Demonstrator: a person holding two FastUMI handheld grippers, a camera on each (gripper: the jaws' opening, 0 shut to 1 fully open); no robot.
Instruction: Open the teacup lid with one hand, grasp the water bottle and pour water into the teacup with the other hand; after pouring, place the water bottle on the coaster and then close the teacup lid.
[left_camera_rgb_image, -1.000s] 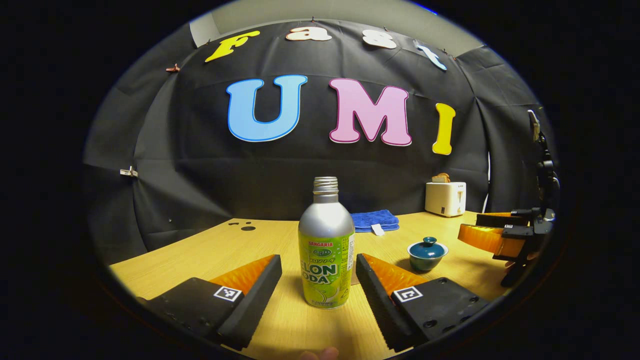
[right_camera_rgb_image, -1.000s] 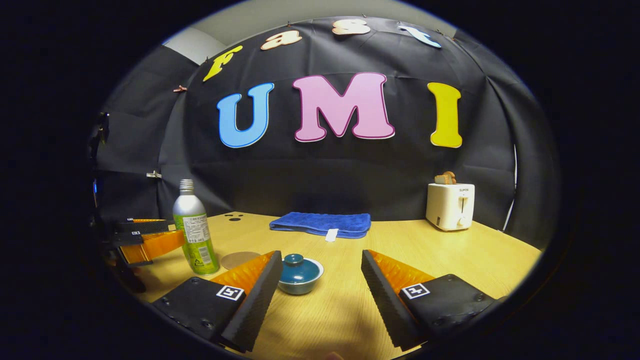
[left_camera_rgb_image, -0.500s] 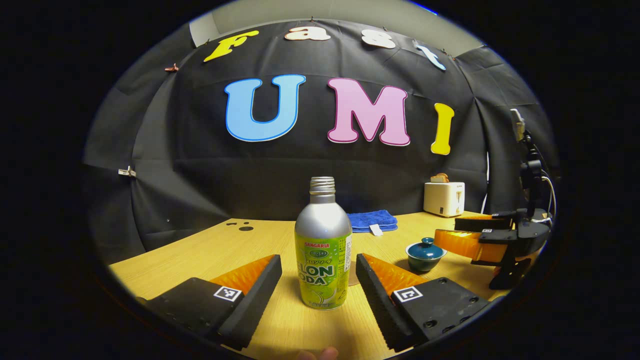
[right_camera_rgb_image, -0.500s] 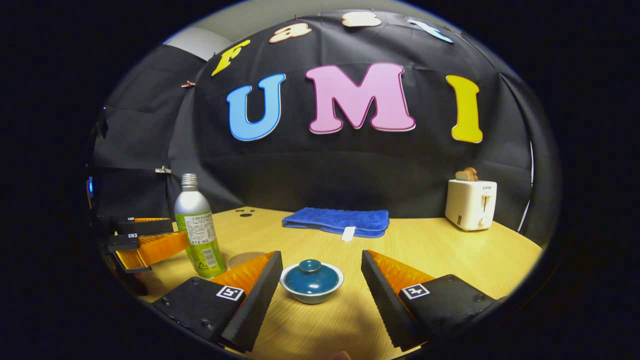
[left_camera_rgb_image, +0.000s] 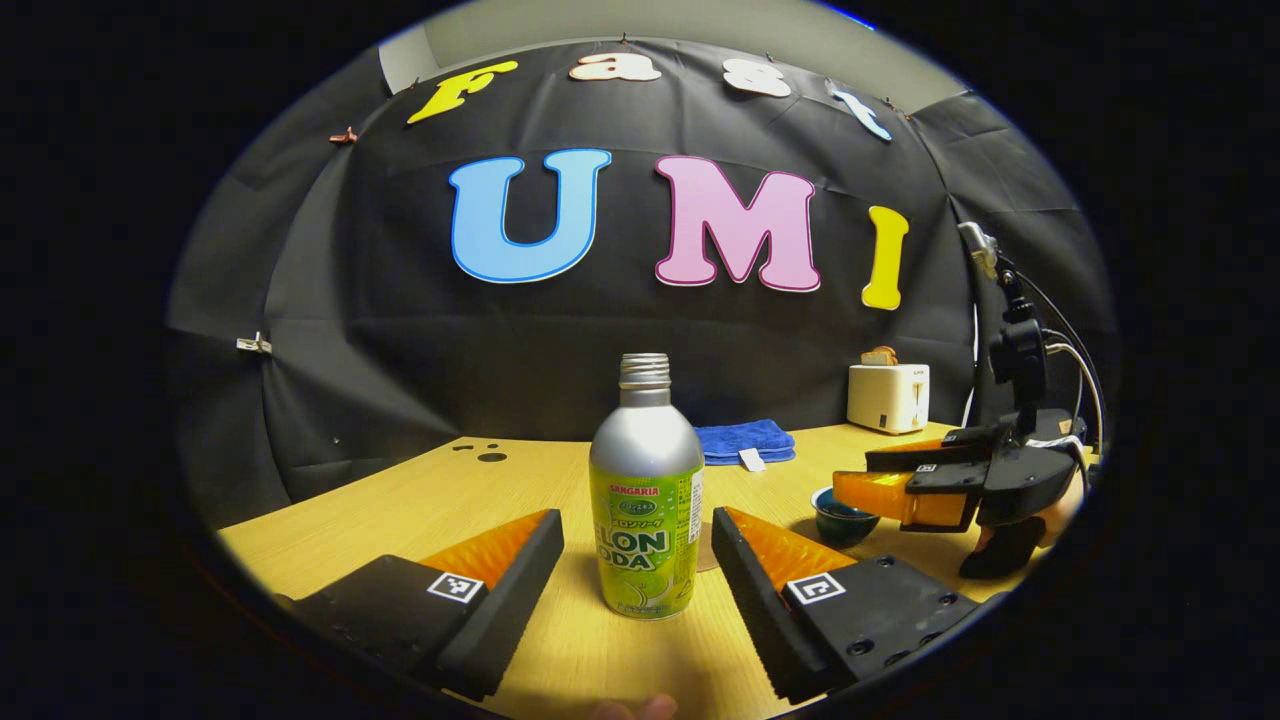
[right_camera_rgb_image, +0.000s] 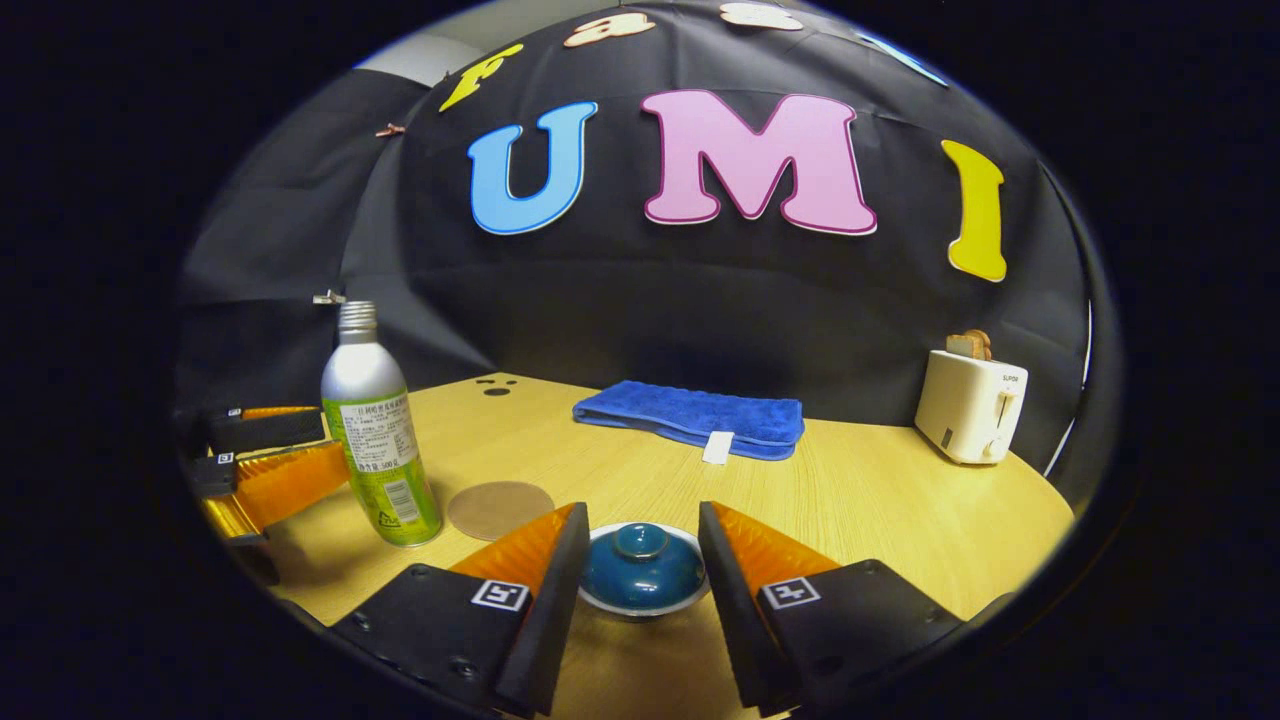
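Now on lid-opening step: right claw (right_camera_rgb_image: 640, 575) parted, straddling teacup lid (right_camera_rgb_image: 642, 567), not clamped. Left claw (left_camera_rgb_image: 637, 575) parted around water bottle (left_camera_rgb_image: 646, 500), upright on counter (right_camera_rgb_image: 880, 500), coaster (right_camera_rgb_image: 499, 509) beside. Next: close on knob, lift straight.

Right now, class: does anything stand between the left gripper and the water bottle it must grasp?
Nothing visible does. The water bottle stands upright on the table, straight ahead between the open fingers of the left gripper, with bare table in the gap.
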